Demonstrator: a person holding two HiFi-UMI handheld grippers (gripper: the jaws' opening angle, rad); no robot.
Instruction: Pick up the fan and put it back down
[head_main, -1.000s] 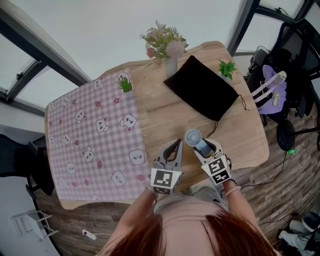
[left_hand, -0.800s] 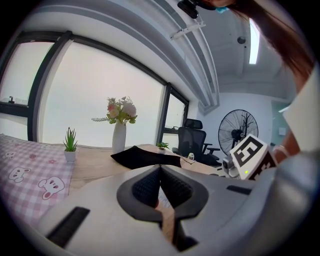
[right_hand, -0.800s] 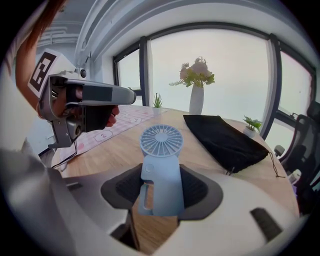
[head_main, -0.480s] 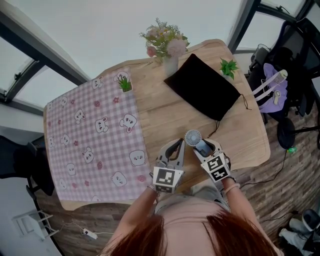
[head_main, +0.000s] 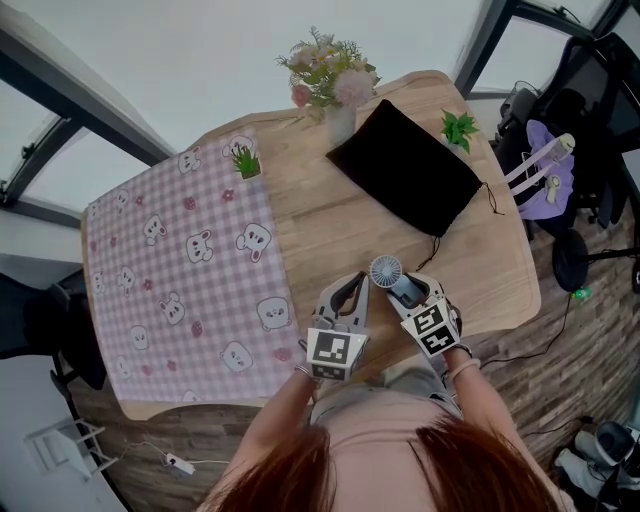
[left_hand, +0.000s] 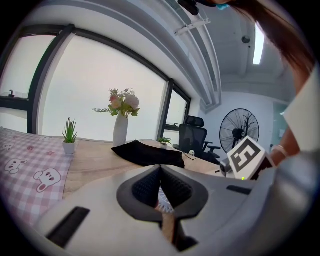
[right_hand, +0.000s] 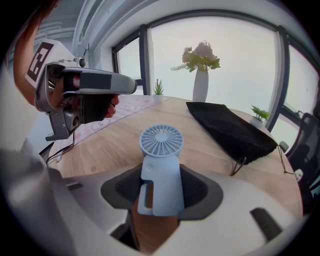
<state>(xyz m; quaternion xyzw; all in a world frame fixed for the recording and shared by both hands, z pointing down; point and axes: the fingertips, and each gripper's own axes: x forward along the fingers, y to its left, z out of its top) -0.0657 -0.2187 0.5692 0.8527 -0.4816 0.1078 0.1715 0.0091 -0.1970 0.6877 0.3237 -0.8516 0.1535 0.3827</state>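
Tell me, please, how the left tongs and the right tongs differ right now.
The right tongs grip the blue fan by its handle; the left tongs hold nothing. The right tongs' jaws stand apart around that handle; the left tongs' jaws are closed together. Both sit side by side over the near side of the wooden table.

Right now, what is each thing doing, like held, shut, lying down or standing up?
right gripper: shut on the fan.
fan: held by its handle.
left gripper: shut, empty.
black pouch: lying flat on the table.
flower vase: standing upright.
checked cloth: spread flat.
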